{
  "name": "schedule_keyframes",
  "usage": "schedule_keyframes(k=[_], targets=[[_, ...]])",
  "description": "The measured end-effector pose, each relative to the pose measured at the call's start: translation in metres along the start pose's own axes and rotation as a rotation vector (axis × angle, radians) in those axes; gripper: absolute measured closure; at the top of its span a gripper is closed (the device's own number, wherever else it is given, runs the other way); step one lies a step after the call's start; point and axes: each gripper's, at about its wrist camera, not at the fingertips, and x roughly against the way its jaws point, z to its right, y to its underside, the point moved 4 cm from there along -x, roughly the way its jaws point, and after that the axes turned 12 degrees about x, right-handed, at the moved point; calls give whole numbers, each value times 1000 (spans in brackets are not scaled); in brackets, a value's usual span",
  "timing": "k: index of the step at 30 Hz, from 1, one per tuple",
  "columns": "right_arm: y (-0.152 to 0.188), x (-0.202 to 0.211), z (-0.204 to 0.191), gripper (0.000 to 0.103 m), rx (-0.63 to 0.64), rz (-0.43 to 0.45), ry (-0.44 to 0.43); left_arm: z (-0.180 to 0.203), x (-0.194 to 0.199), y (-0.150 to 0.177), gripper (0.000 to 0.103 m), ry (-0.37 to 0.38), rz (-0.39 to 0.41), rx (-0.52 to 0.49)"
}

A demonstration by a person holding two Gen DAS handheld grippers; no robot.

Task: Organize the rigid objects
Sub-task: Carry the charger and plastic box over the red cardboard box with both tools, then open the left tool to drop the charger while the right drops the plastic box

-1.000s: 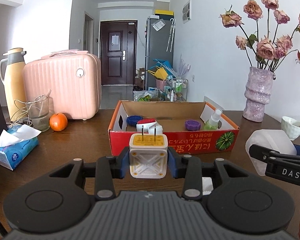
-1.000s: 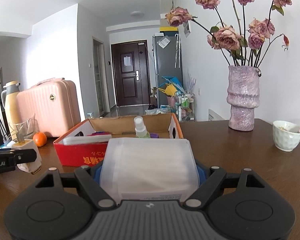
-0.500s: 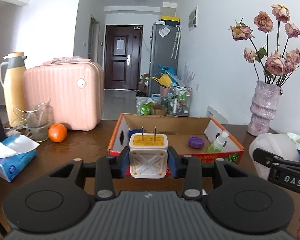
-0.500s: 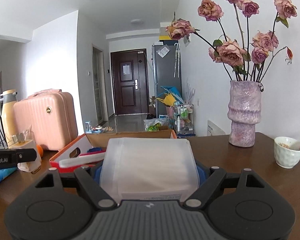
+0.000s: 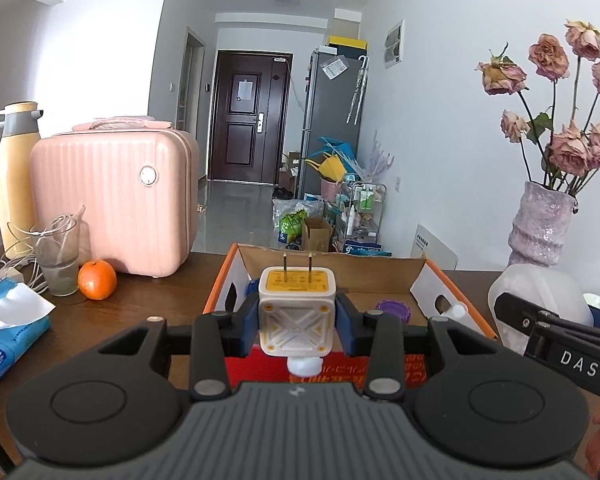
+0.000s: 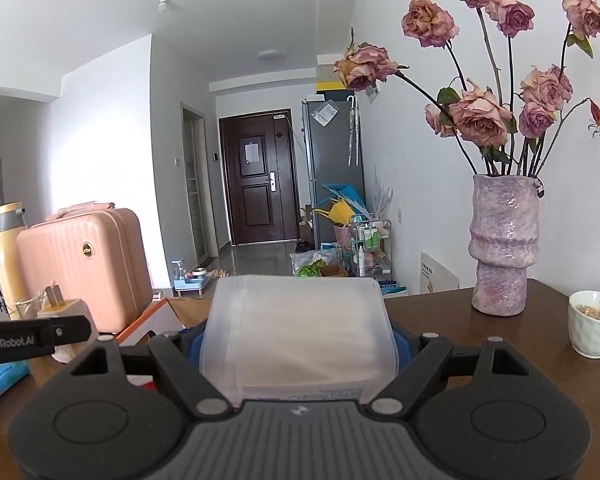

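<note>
Left wrist: left tool pinches one charger — right tool one box.

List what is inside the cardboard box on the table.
In the cardboard box, a purple lid lies on the floor, with a white bottle cap near the right wall. The charger in the left hand-held gripper hides the near-left part.

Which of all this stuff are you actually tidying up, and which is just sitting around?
Part of the job:
white cube charger with yellow face, held by left gripper
translucent plastic tub, held by right gripper
red cardboard box

Just sitting around:
pink ribbed suitcase
orange
purple vase
white cup
</note>
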Motion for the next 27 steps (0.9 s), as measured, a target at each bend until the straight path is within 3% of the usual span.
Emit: schedule_keyframes(k=[8,27], targets=[[-13,-25,3,22,-16,16,-8,9,-22,-5,64,-7,0,-4],[-22,-104,11,22,-22,-45,-35,10,-83,-17,64,-39,-22,-10]])
